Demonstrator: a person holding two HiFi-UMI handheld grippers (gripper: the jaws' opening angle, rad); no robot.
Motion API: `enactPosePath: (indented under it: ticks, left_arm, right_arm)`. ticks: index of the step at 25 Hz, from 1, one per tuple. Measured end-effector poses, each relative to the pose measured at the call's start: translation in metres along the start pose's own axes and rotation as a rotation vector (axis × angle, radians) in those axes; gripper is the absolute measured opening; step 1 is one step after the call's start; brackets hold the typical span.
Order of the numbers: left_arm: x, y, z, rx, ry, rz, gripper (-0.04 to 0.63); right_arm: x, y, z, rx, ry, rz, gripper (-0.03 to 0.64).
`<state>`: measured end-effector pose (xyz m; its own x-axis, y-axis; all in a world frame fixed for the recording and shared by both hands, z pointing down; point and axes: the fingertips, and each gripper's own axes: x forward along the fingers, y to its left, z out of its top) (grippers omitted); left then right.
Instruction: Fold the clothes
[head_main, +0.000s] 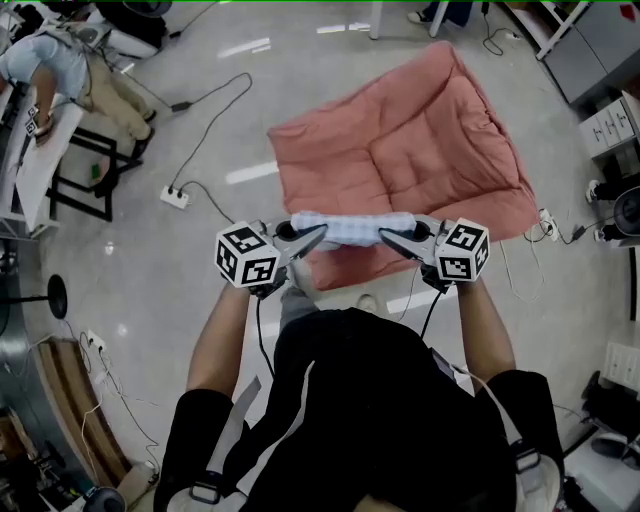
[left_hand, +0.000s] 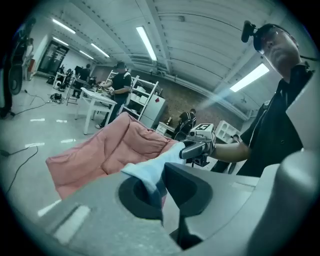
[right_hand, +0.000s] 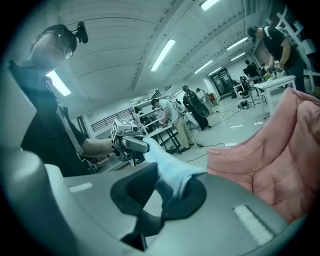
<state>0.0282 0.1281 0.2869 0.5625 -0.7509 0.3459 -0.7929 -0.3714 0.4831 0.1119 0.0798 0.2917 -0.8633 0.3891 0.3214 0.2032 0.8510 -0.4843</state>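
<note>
closest to the lens is the person's black shirt (head_main: 370, 400), with both bare forearms reaching out ahead of it, a gripper in each hand. left gripper (head_main: 312, 236) has its jaws clenched tight on one end of a pale blue garment (head_main: 352, 227); in the left gripper view the cloth is pinched between the pads and bunches out just past them. right gripper (head_main: 392, 240) is clamped the same way on the other end, the fabric wedged between its closed jaws and spilling over the top. the garment is up in the air as a short, rumpled band stretched between the two grippers, whose tips point toward each other. beyond and below it a pink quilt (head_main: 420, 150) lies spread on the glossy grey floor (head_main: 150, 280). a white power strip (head_main: 174, 196) with its cable sits on the floor off to the left, well apart from the quilt.
</note>
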Motion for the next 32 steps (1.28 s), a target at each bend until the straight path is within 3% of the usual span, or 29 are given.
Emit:
enactPosePath:
  ticks: [8,14,22,26,32]
  left_arm:
    - [-0.004,0.071,0.040,0.114,0.130,-0.192,0.017]
    - [0.007,0.091,0.064,0.185,0.228,-0.379,0.018]
    - [0.058,0.073,0.083,0.266,0.318,-0.498,0.020]
    - [0.092,0.075,0.093,0.287,0.358,-0.552,0.018]
    - [0.156,0.100,0.119,0.329,0.426,-0.709,0.019]
  right_arm:
    - [0.042,-0.039,0.034,0.072,-0.098,-0.240,0.031]
    - [0.044,-0.047,0.047,0.138,-0.210,-0.444,0.031]
    - [0.001,-0.052,0.043,0.157,-0.289,-0.537,0.031]
    - [-0.019,-0.071,0.042,0.193,-0.322,-0.610,0.031]
    - [-0.048,-0.131,0.050,0.255,-0.385,-0.766,0.031]
